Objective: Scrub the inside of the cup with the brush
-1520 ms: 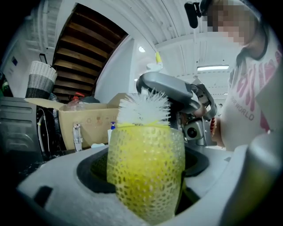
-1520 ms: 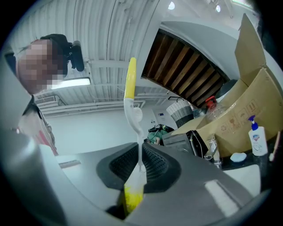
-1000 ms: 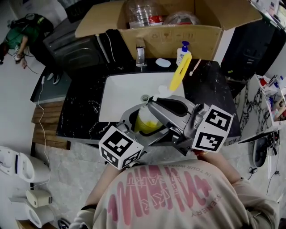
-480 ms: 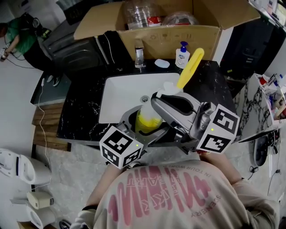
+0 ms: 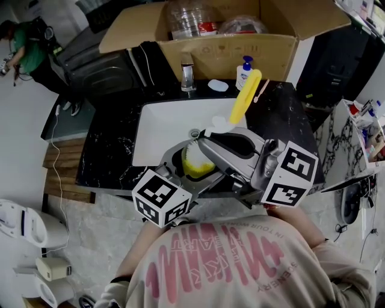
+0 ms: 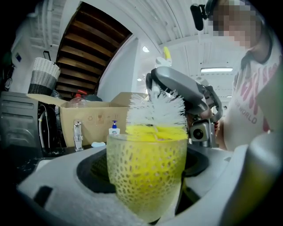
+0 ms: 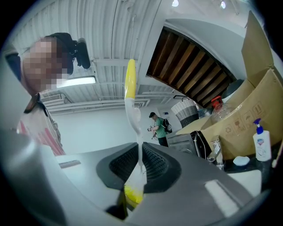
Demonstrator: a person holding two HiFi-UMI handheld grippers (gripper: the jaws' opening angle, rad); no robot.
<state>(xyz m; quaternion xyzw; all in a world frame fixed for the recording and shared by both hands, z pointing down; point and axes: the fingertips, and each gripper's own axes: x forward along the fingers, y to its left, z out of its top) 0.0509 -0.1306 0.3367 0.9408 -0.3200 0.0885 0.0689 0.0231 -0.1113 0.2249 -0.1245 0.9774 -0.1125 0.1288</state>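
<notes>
— What's in the cup?

— The head of the brush. Its yellow bristles sit below the rim and show through the dimpled clear wall, and the white ones fan out above it. The left gripper has its jaws closed on the cup's sides and holds it upright at the front edge of the white sink.

— And the other one?

— The right gripper is clamped on the brush's thin white stem, with the yellow handle end sticking up past the jaws.

— Any other containers?

— A cardboard box at the back of the dark bench, with clear plastic bottles in it. A soap dispenser stands beside the tap.

— Anything different from half a second ago?

— The handle has swung left. Its tip stood clear to the right of the soap dispenser, and in the head view it now overlaps it. White bristles now show at the cup's mouth there too.
</notes>
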